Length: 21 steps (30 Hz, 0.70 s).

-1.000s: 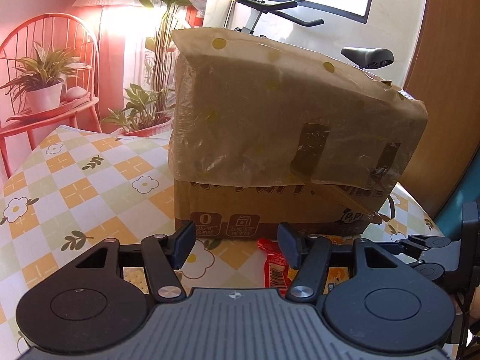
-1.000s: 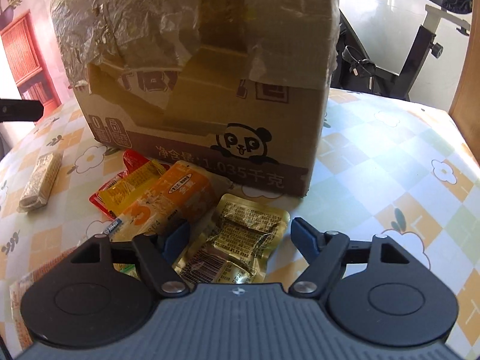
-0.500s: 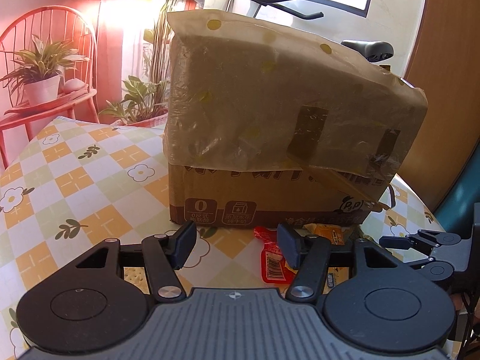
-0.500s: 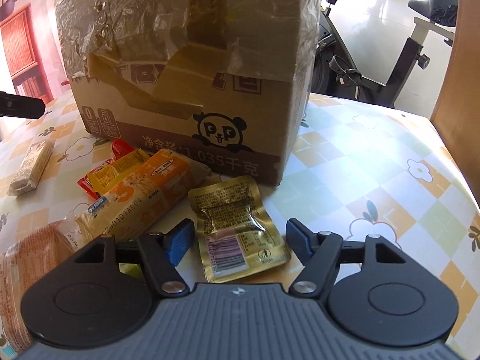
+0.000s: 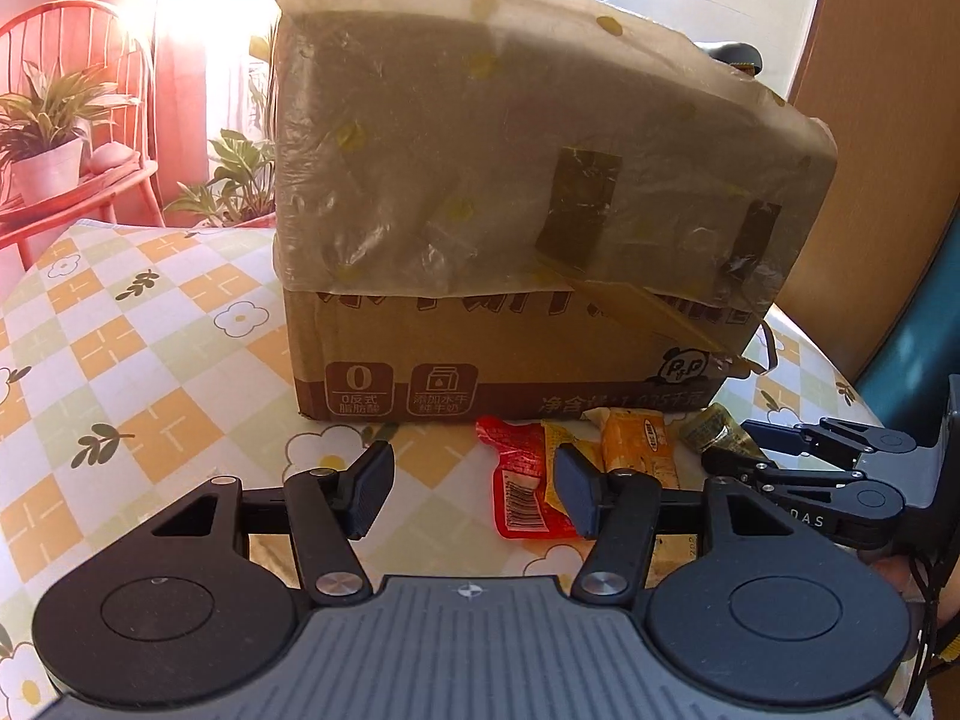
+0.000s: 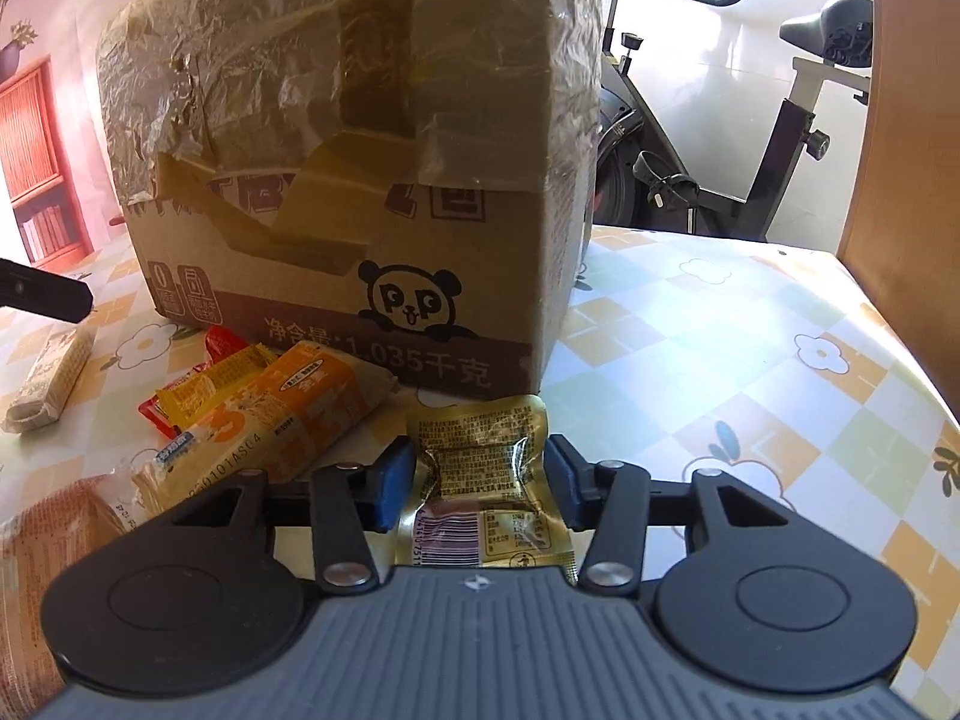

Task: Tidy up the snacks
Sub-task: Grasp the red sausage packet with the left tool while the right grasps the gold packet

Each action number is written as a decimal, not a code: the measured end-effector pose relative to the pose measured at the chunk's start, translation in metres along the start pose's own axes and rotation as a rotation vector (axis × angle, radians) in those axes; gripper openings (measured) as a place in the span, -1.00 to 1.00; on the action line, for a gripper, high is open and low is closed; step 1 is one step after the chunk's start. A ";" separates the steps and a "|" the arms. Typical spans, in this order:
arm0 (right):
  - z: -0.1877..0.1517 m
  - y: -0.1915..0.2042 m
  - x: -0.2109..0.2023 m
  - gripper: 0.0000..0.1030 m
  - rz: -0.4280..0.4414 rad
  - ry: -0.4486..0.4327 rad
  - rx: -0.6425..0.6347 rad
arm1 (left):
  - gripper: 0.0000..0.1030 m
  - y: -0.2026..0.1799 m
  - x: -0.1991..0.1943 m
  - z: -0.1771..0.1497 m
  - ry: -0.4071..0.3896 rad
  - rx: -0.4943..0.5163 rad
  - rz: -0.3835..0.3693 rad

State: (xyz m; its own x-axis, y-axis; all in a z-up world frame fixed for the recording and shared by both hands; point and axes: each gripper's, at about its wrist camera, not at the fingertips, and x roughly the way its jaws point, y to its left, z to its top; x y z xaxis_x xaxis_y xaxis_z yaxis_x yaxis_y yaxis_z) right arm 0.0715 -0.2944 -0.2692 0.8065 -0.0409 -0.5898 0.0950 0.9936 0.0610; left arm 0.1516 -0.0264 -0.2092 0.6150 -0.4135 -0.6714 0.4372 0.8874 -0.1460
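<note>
The right gripper (image 6: 478, 483) has just been closing on the gold foil packet (image 6: 483, 468), which lies flat between its blue pads (image 6: 393, 480), both pads now at its crumpled side edges, just short of the cardboard box (image 6: 372, 180) ahead. To do this well, I judge the pinch should finish low and square across the packet's middle before lifting, since slick foil could buckle or slip out. The left gripper (image 5: 472, 495) hangs open and empty, a red sachet (image 5: 519, 480) just ahead of its right finger. Counted: one box; in the right view, six snacks: gold, orange, yellow, red, a pale bar far left, and a brown pack at the frame edge.
</note>
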 end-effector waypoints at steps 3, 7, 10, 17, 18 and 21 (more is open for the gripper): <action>-0.001 -0.002 -0.003 -0.04 0.001 -0.022 0.012 | 0.18 0.001 0.013 -0.001 0.027 -0.001 0.030; -0.001 -0.005 -0.004 -0.04 -0.010 -0.033 0.034 | 0.15 -0.002 0.036 -0.002 0.056 0.014 0.065; -0.001 -0.007 -0.006 -0.04 0.007 -0.035 0.035 | 0.15 -0.010 0.051 -0.003 0.077 0.040 0.050; -0.002 -0.009 -0.007 -0.03 0.010 -0.040 0.051 | 0.20 -0.024 0.076 -0.007 0.128 0.082 0.025; -0.002 -0.009 -0.007 -0.03 0.013 -0.040 0.051 | 0.20 -0.027 0.078 -0.009 0.121 0.098 0.022; -0.001 -0.010 -0.007 -0.03 0.019 -0.038 0.049 | 0.20 -0.033 0.079 -0.008 0.111 0.101 0.015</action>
State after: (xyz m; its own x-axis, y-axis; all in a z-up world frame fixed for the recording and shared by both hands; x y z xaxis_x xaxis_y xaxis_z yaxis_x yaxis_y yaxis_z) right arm 0.0643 -0.3037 -0.2670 0.8301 -0.0270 -0.5570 0.1073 0.9879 0.1119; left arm 0.1801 -0.0865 -0.2632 0.5477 -0.3703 -0.7503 0.4962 0.8658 -0.0651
